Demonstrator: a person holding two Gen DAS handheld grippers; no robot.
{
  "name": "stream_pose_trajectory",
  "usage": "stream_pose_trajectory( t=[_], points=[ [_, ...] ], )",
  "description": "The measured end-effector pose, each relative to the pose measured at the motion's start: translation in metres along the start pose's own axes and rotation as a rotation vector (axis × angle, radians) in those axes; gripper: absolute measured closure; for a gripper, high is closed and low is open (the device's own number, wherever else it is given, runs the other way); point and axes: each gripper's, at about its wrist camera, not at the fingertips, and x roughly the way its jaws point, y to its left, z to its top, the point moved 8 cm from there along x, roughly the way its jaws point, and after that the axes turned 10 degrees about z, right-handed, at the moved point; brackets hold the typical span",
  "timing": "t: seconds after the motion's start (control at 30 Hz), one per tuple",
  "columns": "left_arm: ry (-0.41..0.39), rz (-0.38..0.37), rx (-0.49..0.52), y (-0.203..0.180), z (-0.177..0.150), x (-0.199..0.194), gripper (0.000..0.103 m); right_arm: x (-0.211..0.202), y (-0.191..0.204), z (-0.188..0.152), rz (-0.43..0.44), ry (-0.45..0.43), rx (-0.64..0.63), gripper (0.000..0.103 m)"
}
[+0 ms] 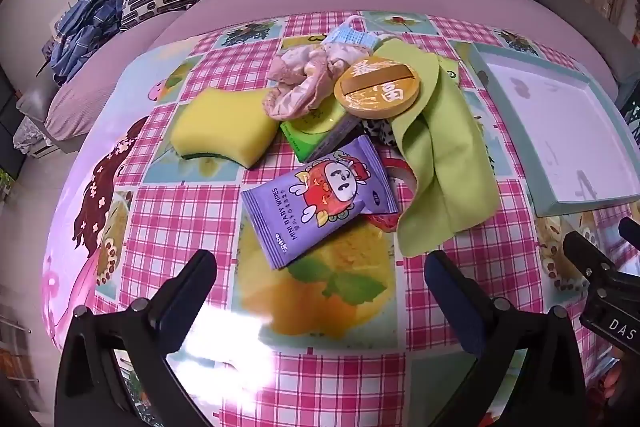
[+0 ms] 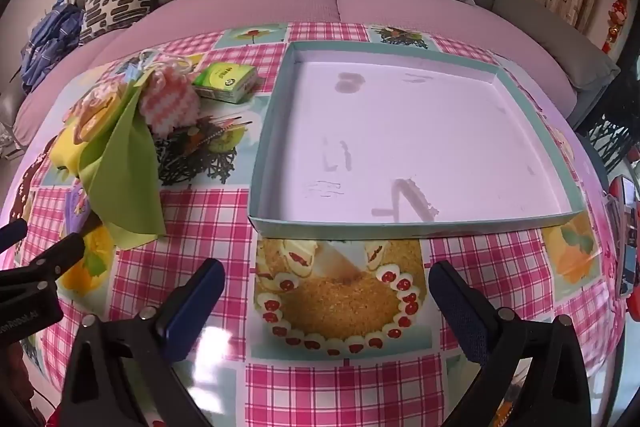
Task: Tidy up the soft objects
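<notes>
We hover the left claw (image 1: pixel 320 279) spread wide and empty, just short of the baby wipes pack (image 1: pixel 320 203) on the desk (image 1: pixel 180 227); that pack looks light, squashy and slick, so we'd pinch across its short sides; the right claw (image 2: pixel 326 291) hangs open before the empty tray (image 2: pixel 416 223).

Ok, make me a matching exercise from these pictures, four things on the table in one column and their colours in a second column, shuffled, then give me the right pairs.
Things:
1. sponge
2. baby wipes pack
3. cloth
4. tray

Colours:
A. purple
B. pale teal outside, white inside
C. yellow with a dark green underside
D. lime green

Pairs: 1-C, 2-A, 3-D, 4-B
</notes>
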Motion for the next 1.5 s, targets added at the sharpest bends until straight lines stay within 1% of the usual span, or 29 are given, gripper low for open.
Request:
stream_pose_trajectory(
  t=[0.27, 0.33, 1.5],
  points=[
    [0.004, 0.015, -0.008, -0.0022, -0.0050, 0.0014, 0.000, 0.0009, 0.0016, -0.0006, 0.006, -0.001, 0.004, 0.000],
    [0.019, -0.002, -0.005, 0.0033, -0.0040, 0.0057, 0.000, 0.0012, 0.0027, -0.0008, 0.007, 0.000, 0.005, 0.000],
    [0.012, -0.002, -0.010, 0.0016, 0.0002, 0.0007, 0.000, -0.0024, 0.0013, 0.0003, 0.007, -0.005, 0.003, 0.000]
  ],
)
